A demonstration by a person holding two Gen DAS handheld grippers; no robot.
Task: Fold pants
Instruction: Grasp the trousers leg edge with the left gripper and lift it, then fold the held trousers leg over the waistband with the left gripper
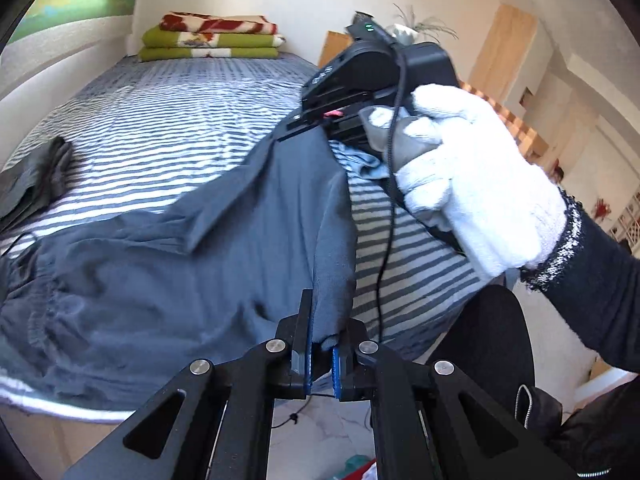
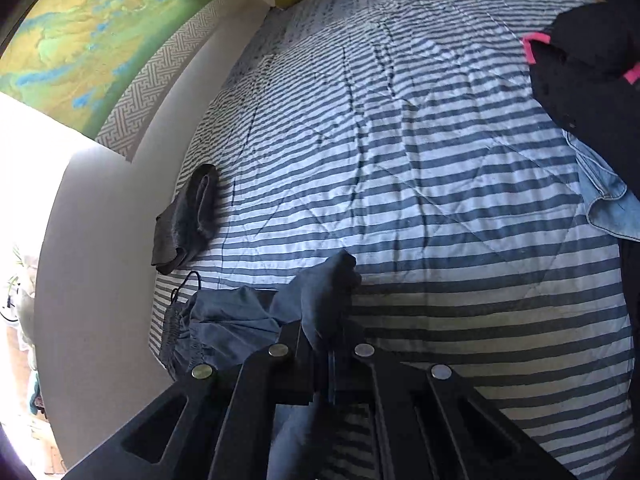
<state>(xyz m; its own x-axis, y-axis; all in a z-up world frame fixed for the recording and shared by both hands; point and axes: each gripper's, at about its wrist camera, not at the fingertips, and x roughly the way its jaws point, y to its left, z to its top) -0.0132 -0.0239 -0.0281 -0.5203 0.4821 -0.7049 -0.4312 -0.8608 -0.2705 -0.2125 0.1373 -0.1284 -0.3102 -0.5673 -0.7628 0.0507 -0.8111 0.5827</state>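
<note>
- We see the left gripper (image 1: 323, 354) with fingers closed on a pants (image 1: 168, 260) leg end.
- The right gripper (image 2: 326, 354) clamps another end.
- The pants lie on the near side of the striped bed (image 2: 440, 200).

Left gripper (image 1: 323, 354) low at the near edge of the bed (image 1: 180, 92), blue-padded fingers (image 1: 308, 360) pinched on the pants (image 1: 160, 264). Right gripper (image 1: 308, 122) raised above the bed further in, clamped on another part of the same cloth (gripped by a white-gloved hand (image 1: 472, 184), dark sleeve (image 1: 592, 304) behind).
</note>
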